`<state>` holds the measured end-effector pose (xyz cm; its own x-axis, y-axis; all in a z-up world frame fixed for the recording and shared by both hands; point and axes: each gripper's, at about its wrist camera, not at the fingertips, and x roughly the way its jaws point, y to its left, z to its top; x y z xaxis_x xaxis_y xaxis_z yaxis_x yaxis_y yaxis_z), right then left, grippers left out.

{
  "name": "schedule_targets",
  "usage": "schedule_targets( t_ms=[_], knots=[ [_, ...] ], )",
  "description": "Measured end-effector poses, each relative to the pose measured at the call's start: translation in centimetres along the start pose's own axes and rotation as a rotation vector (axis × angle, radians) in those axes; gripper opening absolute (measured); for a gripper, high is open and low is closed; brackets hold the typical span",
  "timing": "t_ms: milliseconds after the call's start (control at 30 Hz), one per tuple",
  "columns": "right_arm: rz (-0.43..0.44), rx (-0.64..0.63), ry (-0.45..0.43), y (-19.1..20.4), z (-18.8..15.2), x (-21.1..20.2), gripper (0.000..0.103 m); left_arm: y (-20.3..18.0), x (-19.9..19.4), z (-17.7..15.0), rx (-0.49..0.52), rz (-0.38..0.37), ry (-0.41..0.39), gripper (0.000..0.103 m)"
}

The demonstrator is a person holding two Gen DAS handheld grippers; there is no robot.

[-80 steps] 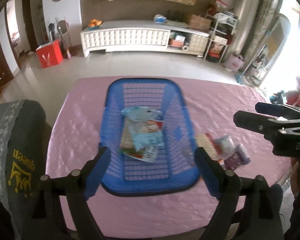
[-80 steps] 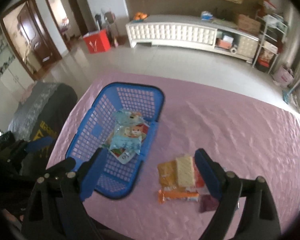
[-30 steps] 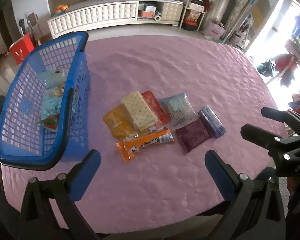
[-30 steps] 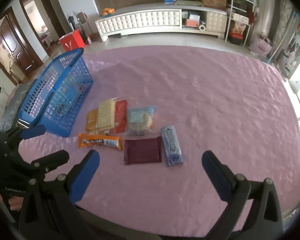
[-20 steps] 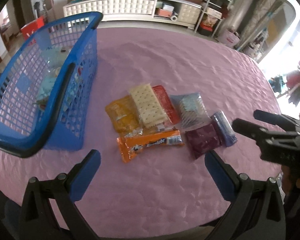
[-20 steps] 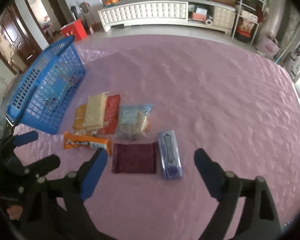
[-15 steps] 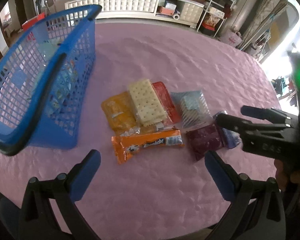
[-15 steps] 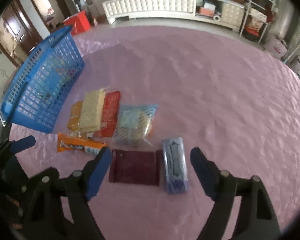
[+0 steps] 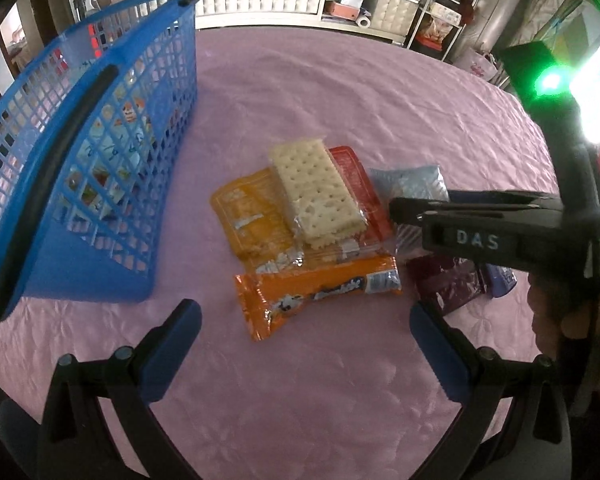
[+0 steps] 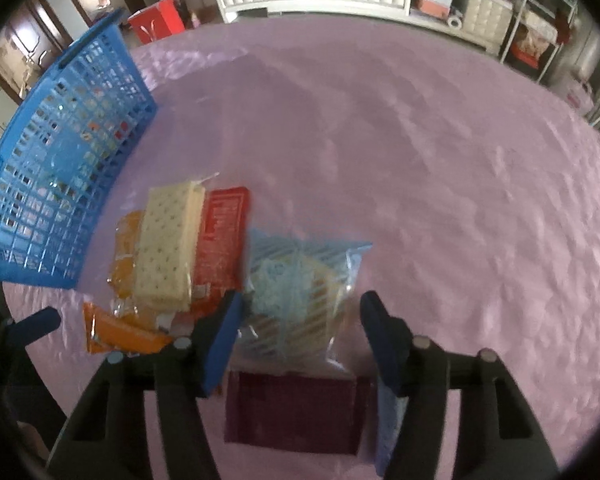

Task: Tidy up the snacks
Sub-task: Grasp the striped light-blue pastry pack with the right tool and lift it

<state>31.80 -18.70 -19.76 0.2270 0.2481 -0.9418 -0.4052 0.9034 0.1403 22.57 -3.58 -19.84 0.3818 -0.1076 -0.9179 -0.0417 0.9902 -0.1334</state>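
Snacks [image 9: 317, 204] partly behind right tool [image 10: 300, 332], narrowing around pale-blue packet [image 10: 296, 292]; left tool [image 9: 306, 334] spread.

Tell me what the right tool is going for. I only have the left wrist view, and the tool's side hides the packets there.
Observer: The right tool straddles the pale blue striped packet. Its jaws have just been closing, with that packet between them.
Operator: Are the pads on it yet?
Observer: Not that I can see. A gap shows between the packet and the pad on the picture's right.
Operator: And the maroon packet?
Observer: The maroon packet lies flat, nearer the camera than the fingertips and outside the grip.
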Motion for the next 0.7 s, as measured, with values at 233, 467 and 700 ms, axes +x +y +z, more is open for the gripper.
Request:
schedule_targets(
  t_ms=[233,467,700],
  knots=[
    [-0.066,-0.04,-0.01,1.2,-0.5,0.2,0.06,0.5,-0.1,-0.4,-0.003,-0.008,0.004,0.103],
    [-0.035,-0.024,-0.021,0.5,-1.1,-0.5,0.057,0.7,-1.2,-0.9,0.005,-0.02,0.002,0.103],
    [-0.021,0.034,-0.152,-1.3,-2.8,-6.3,0.057,0.0,-3.4,-0.9,0.011,-0.044,-0.025,0.103]
  ],
)
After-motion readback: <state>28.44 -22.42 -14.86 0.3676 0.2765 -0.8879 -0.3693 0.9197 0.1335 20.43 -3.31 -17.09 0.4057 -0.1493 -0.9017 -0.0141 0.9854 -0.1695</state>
